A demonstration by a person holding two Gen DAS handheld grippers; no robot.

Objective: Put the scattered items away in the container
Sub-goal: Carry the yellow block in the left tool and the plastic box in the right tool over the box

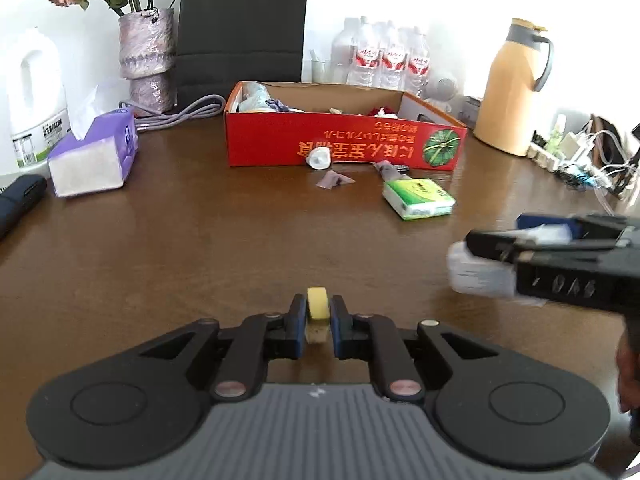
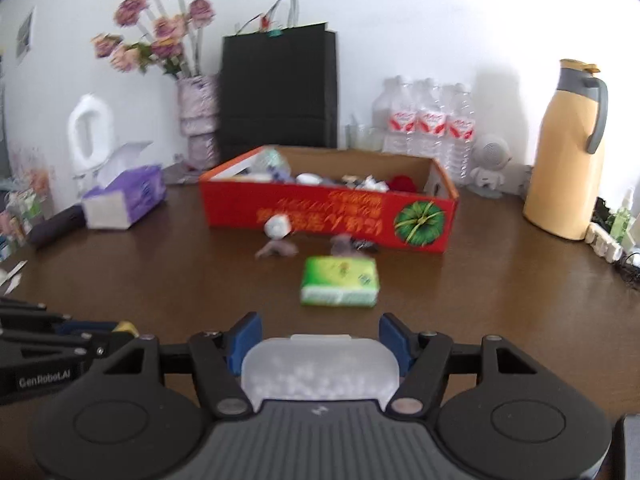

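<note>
My left gripper (image 1: 318, 312) is shut on a small yellow roll (image 1: 318, 307), held above the brown table. My right gripper (image 2: 320, 334) is shut on a frosted white plastic case (image 2: 320, 372); the left wrist view shows that case (image 1: 480, 272) at the right edge. The red cardboard box (image 1: 344, 144) (image 2: 328, 212) stands ahead at the back of the table with several items inside. In front of it lie a green tissue pack (image 1: 418, 199) (image 2: 340, 282), a white cap-like piece (image 1: 319, 158) (image 2: 277, 226) and purple scraps (image 1: 332, 180) (image 2: 276, 249).
A purple tissue box (image 1: 96, 152) (image 2: 126, 200) and a white jug (image 1: 34, 96) sit at the left. A vase of flowers (image 1: 148, 60), a black bag (image 1: 244, 28), water bottles (image 1: 384, 60), a yellow thermos (image 1: 516, 88) (image 2: 568, 160) and cables (image 1: 580, 164) line the back.
</note>
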